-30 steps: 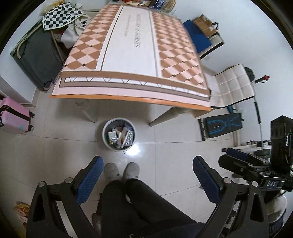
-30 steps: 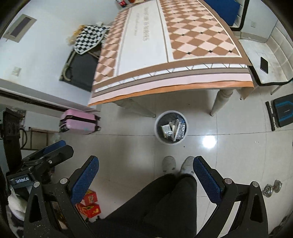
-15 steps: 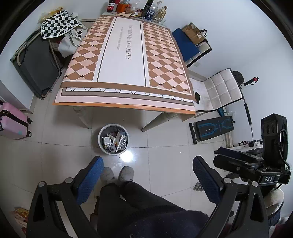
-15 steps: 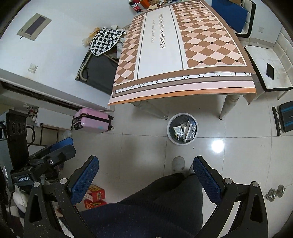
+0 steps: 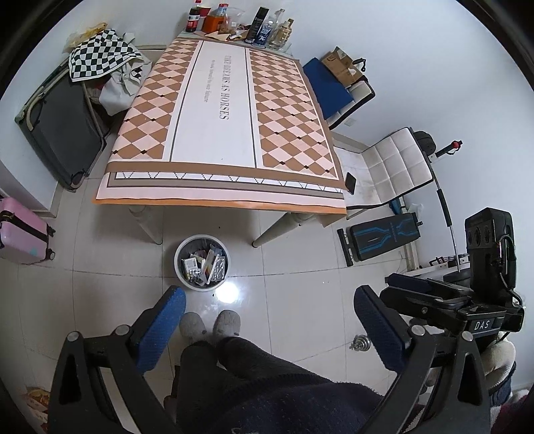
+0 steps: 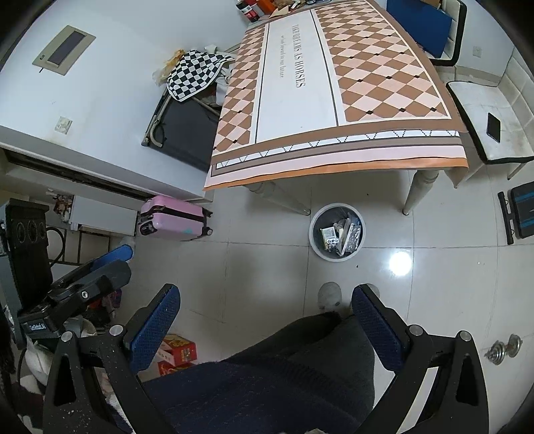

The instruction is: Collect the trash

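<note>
While both cameras look down from high above, the tiled floor (image 5: 300,300) takes up most of the lower view, with broad bare tile between the person's legs (image 5: 260,374) and the bench (image 5: 220,113). The bench is covered by a diamond-patterned cloth whose orange front edge (image 5: 217,205) overhangs the turned legs; its top is bare along the near and middle part, and bottles and boxes (image 5: 240,23) crowd only the far edge by the wall. To the left of the bench a dark folded frame (image 5: 63,130) leans against the wall under a checkered cloth (image 5: 100,56), and a pink suitcase (image 5: 20,233) sits further out on the floor. To the right a white chair (image 5: 393,167) stands just beside the bench corner with a dark phone (image 6: 493,127) on its seat.

The trash bin (image 5: 202,263), round and pale-rimmed, stands on the floor just in front of the bench's near edge, between its two front legs, holding packets and wrappers (image 5: 207,265). Grey slippers (image 5: 210,325) point toward it, with a strip of open tile between.

The left hand-held gripper (image 5: 267,327) is spread wide with nothing between its blue pads. The right hand-held gripper (image 6: 263,323) is likewise wide apart and empty, well above the floor.
</note>
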Demonstrator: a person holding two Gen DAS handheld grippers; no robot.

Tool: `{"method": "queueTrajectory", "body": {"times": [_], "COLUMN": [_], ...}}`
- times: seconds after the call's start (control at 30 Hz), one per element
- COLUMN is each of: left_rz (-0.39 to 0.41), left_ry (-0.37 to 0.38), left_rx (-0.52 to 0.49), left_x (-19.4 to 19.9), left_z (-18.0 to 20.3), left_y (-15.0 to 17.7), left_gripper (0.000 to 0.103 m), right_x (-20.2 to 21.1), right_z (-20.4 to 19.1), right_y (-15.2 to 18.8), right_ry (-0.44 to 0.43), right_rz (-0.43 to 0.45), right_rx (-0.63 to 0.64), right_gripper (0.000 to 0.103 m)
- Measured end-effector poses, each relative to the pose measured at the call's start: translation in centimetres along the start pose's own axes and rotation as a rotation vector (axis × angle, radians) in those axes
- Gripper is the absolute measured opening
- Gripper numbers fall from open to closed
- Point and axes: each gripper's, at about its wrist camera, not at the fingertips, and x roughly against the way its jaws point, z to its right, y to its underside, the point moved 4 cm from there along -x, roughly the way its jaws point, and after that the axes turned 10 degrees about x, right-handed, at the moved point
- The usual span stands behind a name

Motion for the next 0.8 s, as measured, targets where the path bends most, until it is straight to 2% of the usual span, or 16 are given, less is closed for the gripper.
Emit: {"method": "queueTrajectory", "body": {"times": [0.8], "left_rz": [-0.032], "left_ry": [0.024], "left_rx": [-0.041], "left_x": [0.0], "left_z": [0.6], "left_y": [-0.3], "left_gripper": [0.103], "right_x": [1.2], "right_z": [0.0], "right_y": [-0.1], "right_ry": [0.019], "right_rz": [-0.015], "right_rx": [0.006], "right_gripper": [0.103]}}
